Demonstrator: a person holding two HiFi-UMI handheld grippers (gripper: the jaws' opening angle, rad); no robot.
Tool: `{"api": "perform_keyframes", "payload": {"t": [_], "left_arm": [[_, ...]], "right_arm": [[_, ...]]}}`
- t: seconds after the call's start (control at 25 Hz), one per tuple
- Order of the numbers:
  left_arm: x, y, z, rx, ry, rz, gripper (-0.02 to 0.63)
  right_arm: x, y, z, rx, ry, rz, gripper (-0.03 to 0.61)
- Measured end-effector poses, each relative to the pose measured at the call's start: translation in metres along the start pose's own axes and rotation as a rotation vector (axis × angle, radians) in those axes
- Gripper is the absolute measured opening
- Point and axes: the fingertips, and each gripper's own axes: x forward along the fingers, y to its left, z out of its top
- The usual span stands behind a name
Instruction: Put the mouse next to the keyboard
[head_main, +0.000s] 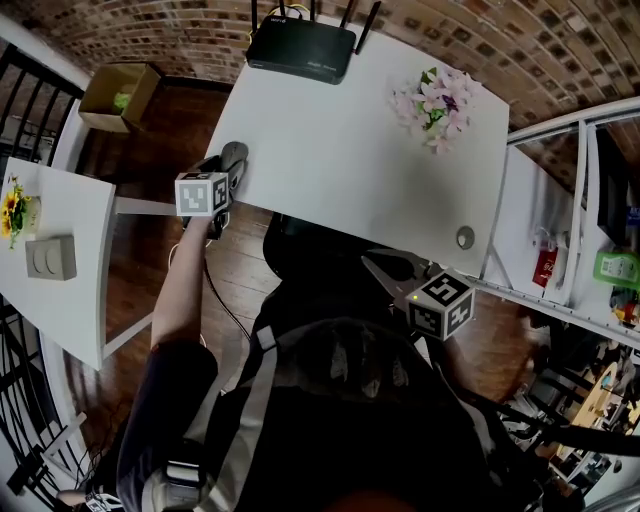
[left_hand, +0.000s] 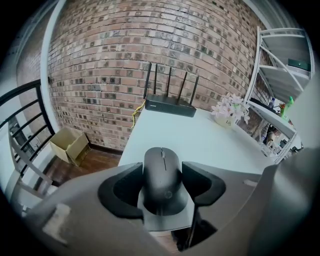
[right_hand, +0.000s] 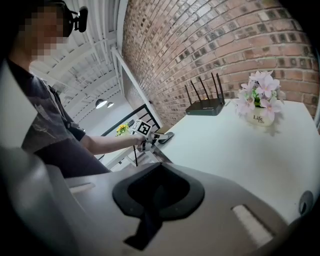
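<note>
- Left hand-held gripper (head_main: 224, 178): jaws clamped on both sides of the mouse (left_hand: 162, 174).
- Mouse: black, held at the left edge of the counter (head_main: 350, 170), near the corner closest to the person. Whether it touched the surface could not be told.
- Right hand-held gripper (right_hand: 159, 192): jaws together, nothing between them, held off the counter's near edge.
- Router (head_main: 302, 45): at the far edge, by the brick wall.
- Flowers (head_main: 435, 105): far right, well apart from the mouse.
- Box (head_main: 118, 95): on the floor, left of the counter.
</note>
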Motion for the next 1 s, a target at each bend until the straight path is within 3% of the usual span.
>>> {"api": "perform_keyframes", "payload": {"t": [0.32,0.52,1.0], "left_arm": [[-0.004,0.014,-0.001,-0.025,0.008,0.019,0.255],[-0.001,0.011,-0.001,-0.024,0.021,0.011,0.255],[0.001,0.009,0.0,-0.022,0.019,0.062,0.258]], "right_arm": [[0.004,0.002,-0.001,-0.005,-0.003,-0.005,0.005],[-0.006,0.002,-0.003,0.059,-0.026,-0.008,0.005],[-0.016,0.001,-0.012,0.02,-0.104,-0.031,0.005]]}}
